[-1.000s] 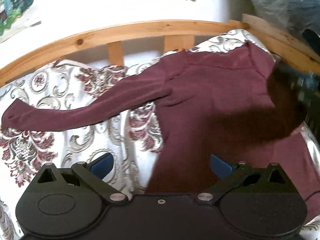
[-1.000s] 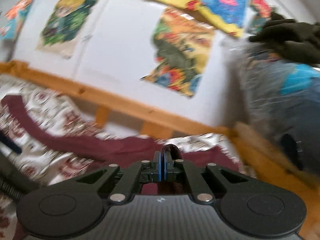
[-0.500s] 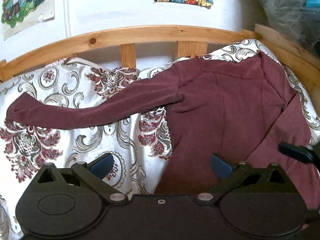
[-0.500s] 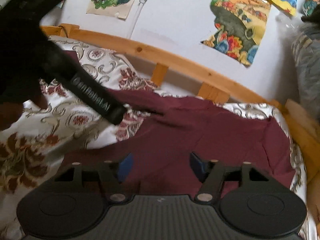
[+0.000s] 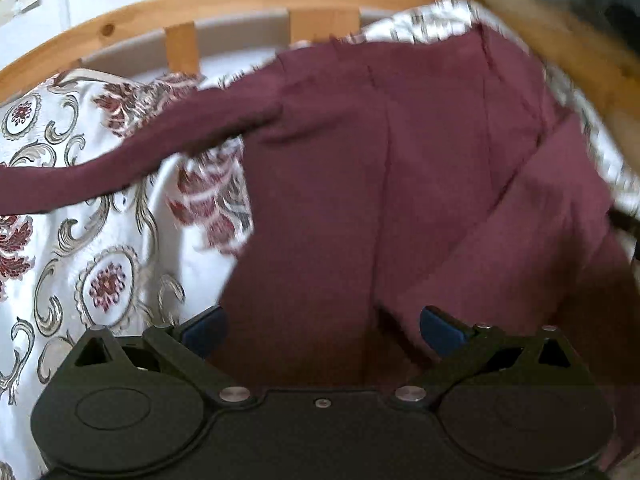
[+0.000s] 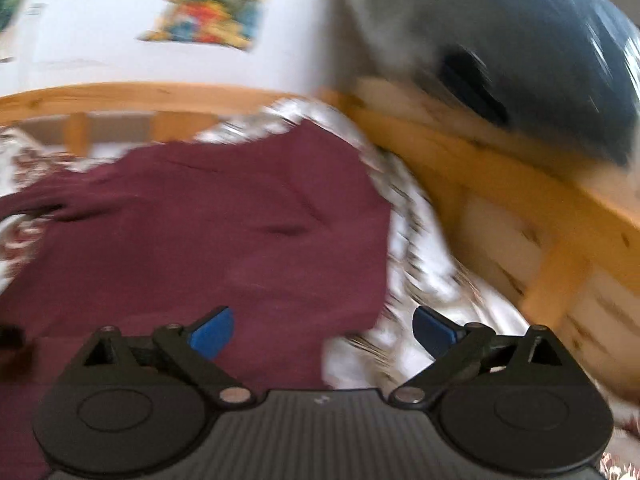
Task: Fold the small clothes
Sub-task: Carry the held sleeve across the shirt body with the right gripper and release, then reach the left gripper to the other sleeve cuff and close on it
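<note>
Both jaws wide, empty; R just opened by maroon top (image 6: pixel 224 232) edge; bedspread (image 6: pixel 424 280) beside.

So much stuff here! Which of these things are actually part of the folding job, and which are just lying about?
Part of the job:
- maroon long-sleeved top, spread on the bed
- left claw, open above it
- right claw, open, its jaws having just opened, nothing gripped

Just lying about:
- patterned bedspread
- wooden bed rail
- colourful poster on the wall
- grey-blue bundle beyond the rail
</note>
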A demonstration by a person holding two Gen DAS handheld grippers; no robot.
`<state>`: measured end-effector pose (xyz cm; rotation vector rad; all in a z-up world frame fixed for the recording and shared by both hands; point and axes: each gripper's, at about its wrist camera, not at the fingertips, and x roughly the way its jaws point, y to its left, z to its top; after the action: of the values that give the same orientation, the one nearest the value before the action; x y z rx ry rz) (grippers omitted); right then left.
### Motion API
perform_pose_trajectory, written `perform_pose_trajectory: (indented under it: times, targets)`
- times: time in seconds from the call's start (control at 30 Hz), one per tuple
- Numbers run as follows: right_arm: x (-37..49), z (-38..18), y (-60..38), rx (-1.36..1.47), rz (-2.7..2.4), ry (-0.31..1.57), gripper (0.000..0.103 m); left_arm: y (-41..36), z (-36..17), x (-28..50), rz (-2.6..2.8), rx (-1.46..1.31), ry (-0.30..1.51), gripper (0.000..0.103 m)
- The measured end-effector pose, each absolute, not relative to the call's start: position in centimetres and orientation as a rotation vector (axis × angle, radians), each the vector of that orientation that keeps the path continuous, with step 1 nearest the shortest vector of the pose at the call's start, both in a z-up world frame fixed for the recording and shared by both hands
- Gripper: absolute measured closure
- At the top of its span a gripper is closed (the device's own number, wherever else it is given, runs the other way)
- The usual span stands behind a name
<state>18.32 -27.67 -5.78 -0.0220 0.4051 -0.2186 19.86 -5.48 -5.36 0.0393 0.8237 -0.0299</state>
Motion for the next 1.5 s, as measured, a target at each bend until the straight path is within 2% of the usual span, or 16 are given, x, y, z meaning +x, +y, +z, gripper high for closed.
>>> perform_pose_trajectory:
  times: [0.17,0.3,0.47,0.67,0.83,0.97,1.07,1.23,1.37,1.5]
  targets:
    - [18.2,-7.0,-28.4,0.001,-0.217,0.428,0.0,-6.3,-6.9,19.8,-0.004,0.116,0.867,0.001]
    - [18.2,-7.0,-27.3,-0.018,-0.195,0.426,0.0,-4.9,-5.9,18.7,-0.041,0.047,0.857,0.001]
    - [17.4,-6.7,-25.6,-0.017,-0.154,0.401,0.0,-0.2,-4.2,17.8,0.019,-0.105,0.875,0.001]
    - [16.4,-6.2,-23.5,-0.045,-0.105,0.343,0.0,7.4,-2.2,16.3,0.327,-0.115,0.788,0.001]
    - [16.1,-6.3,-22.0,-0.058,-0.08,0.318,0.0,13.4,-1.2,17.8,0.554,-0.041,0.669,0.001]
    - [16.2,-7.0,-21.3,-0.048,-0.056,0.333,0.0,16.1,-0.6,20.6,0.606,0.122,0.604,0.001]
    - [16.5,-7.4,-20.8,-0.049,-0.039,0.355,0.0,17.6,-0.2,22.8,0.576,0.266,0.632,0.001]
    - [16.3,-8.2,-20.2,-0.023,-0.006,0.384,0.0,22.6,-0.3,24.4,0.566,0.063,0.697,0.001]
    - [17.0,-8.9,-19.6,-0.017,0.002,0.4,0.0,22.6,0.4,24.0,0.577,0.109,0.619,0.001]
    - [17.3,-9.7,-19.7,-0.006,-0.001,0.435,0.0,21.6,0.3,24.3,0.543,0.345,0.609,0.001]
